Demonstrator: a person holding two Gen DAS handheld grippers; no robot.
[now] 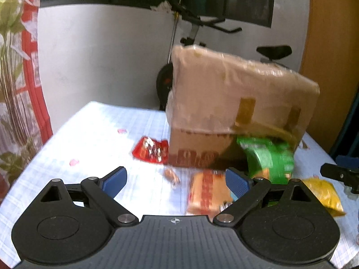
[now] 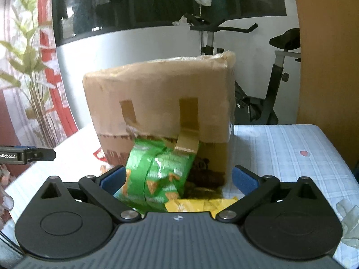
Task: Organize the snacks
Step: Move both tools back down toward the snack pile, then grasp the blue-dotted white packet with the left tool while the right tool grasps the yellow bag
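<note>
Both grippers, left [image 1: 176, 180] and right [image 2: 178, 179], are being held open and empty while only the green chip bag [image 2: 157, 174] is being lodged at the cardboard box [image 2: 161, 103], the red packet [image 1: 151, 149], orange packet [image 1: 207, 194] and yellow bag [image 1: 325, 194] still lying loose.

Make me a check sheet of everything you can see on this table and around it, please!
Surface: table under a pale blue checked cloth, with small pink spots.
Job's things: tall brown cardboard box, taped, open at its lower front; green crinkly snack bag leaning out of that opening; yellow snack packet lying in front; orange snack packet; red snack packet beside the box.
Clutter: small brown wrapped sweet, blurred.
Grippers: left gripper open, holding nothing; right gripper open, with the green bag between its fingers but not pinched.
Cables: nothing seen.
Surroundings: black exercise bike, leafy-patterned curtain, dark window.
</note>
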